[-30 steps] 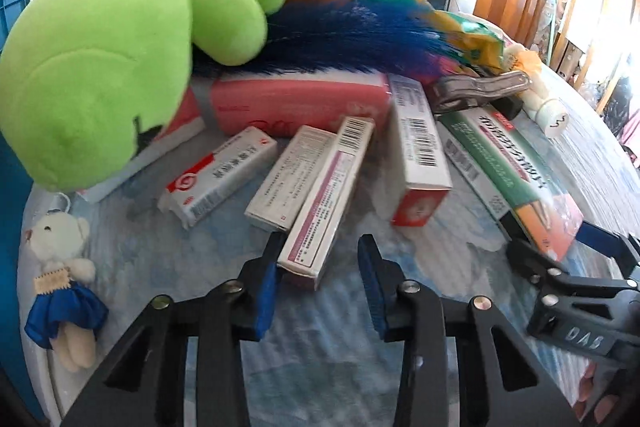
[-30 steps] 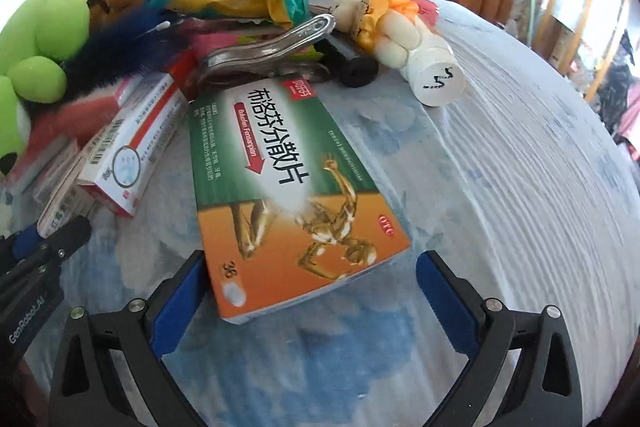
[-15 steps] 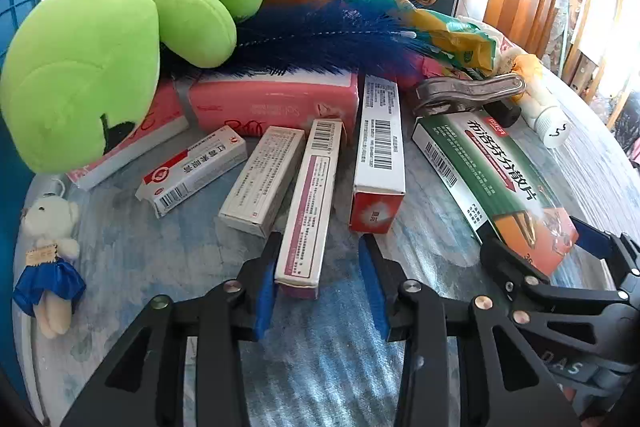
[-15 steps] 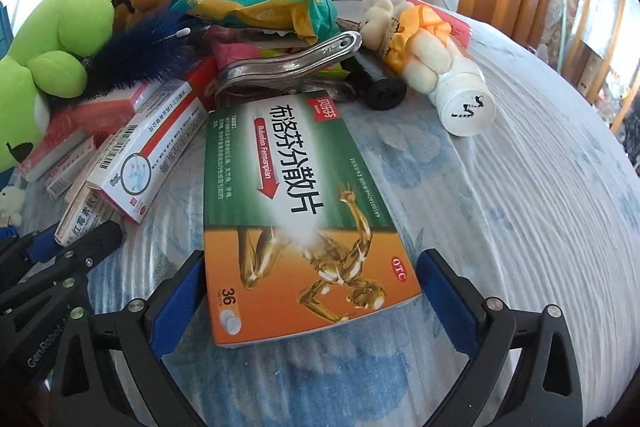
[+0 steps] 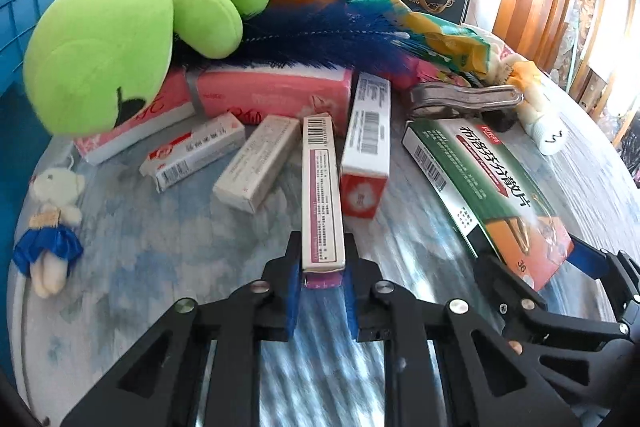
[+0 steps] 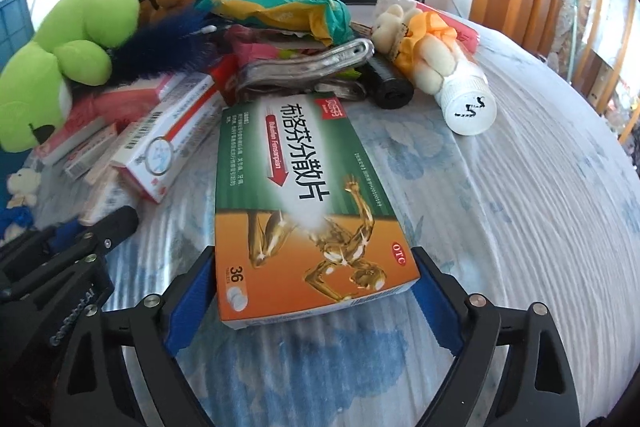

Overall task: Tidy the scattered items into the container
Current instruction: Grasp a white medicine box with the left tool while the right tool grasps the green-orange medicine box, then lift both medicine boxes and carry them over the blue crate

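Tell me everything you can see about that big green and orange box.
The green and orange box is a flat, wide cardboard medicine carton: green top half with white Chinese lettering and a red arrow, orange lower half with a golden figure, "36" and "OTC". It lies flat on the patterned tablecloth, its near end between the right gripper, whose jaws are closing. Its far end meets a metal clip.

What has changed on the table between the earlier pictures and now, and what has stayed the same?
The left tool advanced along the narrow pink-striped box and shut on its near end. The right tool moved up around the green-and-orange box; its jaws are closing, pads at the box's sides. The green plush, the other boxes and the metal clip stayed put.
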Tool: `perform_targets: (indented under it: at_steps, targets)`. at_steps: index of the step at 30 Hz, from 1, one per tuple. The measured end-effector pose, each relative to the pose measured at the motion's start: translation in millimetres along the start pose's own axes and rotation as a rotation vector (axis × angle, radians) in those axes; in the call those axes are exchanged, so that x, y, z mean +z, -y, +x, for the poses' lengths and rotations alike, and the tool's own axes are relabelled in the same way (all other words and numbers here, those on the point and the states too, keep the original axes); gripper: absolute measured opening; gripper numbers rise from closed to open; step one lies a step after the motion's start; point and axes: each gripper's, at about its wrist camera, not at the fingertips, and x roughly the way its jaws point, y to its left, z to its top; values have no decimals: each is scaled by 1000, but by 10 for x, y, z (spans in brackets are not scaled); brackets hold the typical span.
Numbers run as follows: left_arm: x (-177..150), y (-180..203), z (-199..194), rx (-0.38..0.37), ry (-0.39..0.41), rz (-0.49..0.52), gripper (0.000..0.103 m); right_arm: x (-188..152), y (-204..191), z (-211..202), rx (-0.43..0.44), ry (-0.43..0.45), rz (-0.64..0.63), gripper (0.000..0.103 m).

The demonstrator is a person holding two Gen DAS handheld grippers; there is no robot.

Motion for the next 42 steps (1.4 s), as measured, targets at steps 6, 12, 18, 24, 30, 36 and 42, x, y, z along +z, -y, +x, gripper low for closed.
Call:
perform_targets:
  at_steps: [6,12,18,24,30,36,42]
  targets:
    - [-149,54,-297,17,31,-16,17,-108,62,-312,41,55,-11,91]
    - [-110,171,-750,37,102,-27,17,-50,104,-736,78,135,-37,90]
    - [-4,281,-1161,48,160,-45,17,127,174,-1152,100,212,-58,89]
    - [130,316,-1628,79,219,-64,17,346,183,-1553,134,277,-90,88]
    - [285,286,-2079,117,279,-95,17,571,111,-1949,172,341,-132,88]
    - [372,167,-2491,164,336,-129,17,792,-99,-2353,224,409,-189,88]
    - [411,-54,-2847,199,383,-160,17,903,-438,-2716,265,463,-251,88]
